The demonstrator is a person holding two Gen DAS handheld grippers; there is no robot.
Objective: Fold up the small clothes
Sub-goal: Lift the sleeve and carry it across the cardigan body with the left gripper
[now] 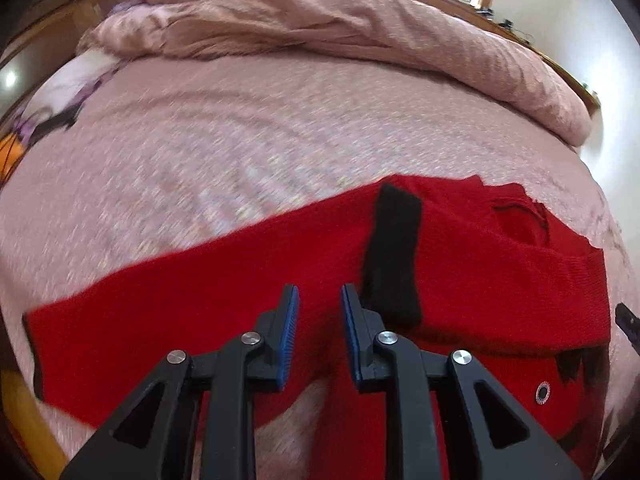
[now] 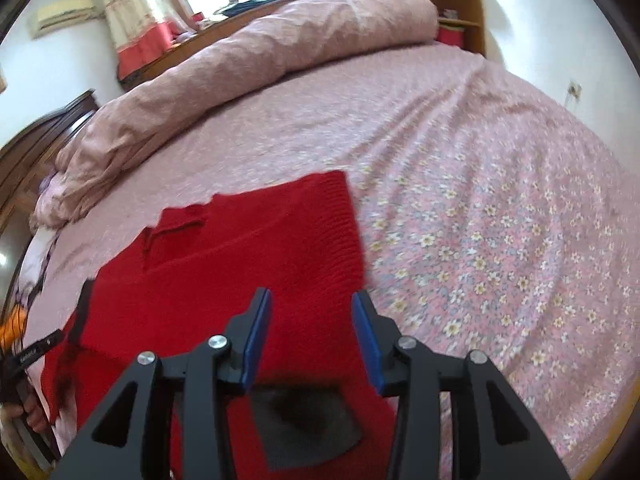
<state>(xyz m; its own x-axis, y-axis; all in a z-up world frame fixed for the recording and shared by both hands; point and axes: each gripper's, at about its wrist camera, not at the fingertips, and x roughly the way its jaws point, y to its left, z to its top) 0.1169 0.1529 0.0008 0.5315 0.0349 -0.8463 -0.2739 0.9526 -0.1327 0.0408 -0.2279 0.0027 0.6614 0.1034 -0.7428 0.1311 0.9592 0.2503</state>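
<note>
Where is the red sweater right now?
The red sweater lies spread on the pink flowery bedsheet, at the near edge of the bed just ahead of both grippers, with the rumpled pink duvet farther back.

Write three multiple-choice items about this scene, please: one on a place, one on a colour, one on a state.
1. Where does the red knitted sweater lie?
A. on the pink flowered bedsheet
B. on a chair
C. on the floor

2. What colour are the pads on the fingers of the right gripper?
A. green
B. blue
C. white

3. What do the fingers of the left gripper hold?
A. the sweater
B. the black cuff
C. nothing

Key: 1 A, the sheet surrounds the sweater; 2 B, the pads show blue; 3 C, the gap between them is free.
</note>
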